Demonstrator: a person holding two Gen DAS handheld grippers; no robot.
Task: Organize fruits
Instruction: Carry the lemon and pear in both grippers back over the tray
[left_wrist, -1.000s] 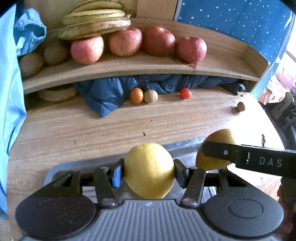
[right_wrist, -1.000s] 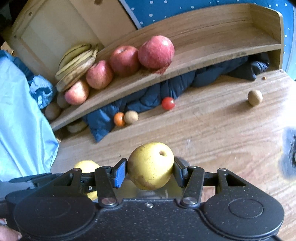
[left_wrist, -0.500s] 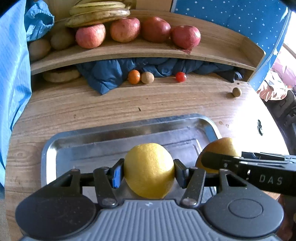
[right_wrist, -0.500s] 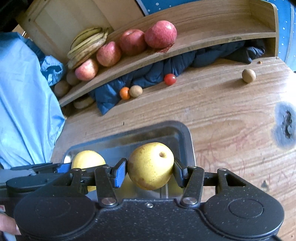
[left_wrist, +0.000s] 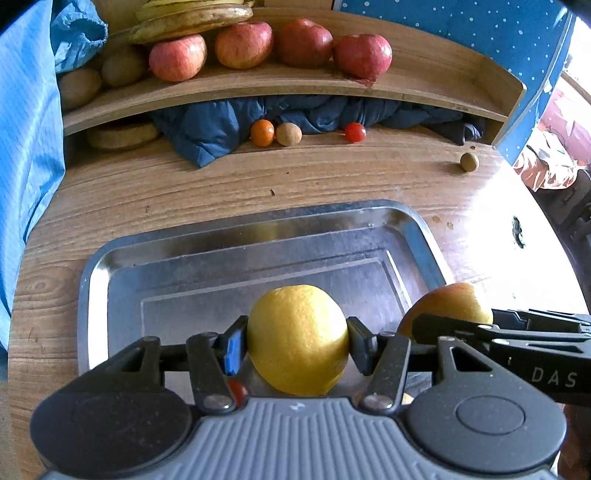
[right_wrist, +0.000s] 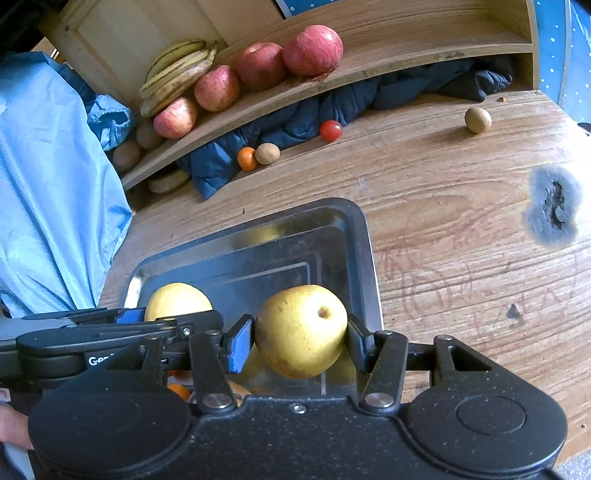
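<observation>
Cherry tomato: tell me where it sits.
The cherry tomato lies on the wooden table against the blue cloth under the shelf, right of the small orange and brown fruit.

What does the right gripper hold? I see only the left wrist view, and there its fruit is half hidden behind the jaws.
Observer: A yellow pear with a small dimple on top. The right gripper has its jaws pressed on both sides of it.
Operator: Is the pear over the tray?
Observer: Yes. In the right wrist view it sits over the right part of the tray, just inside the rim.
</observation>
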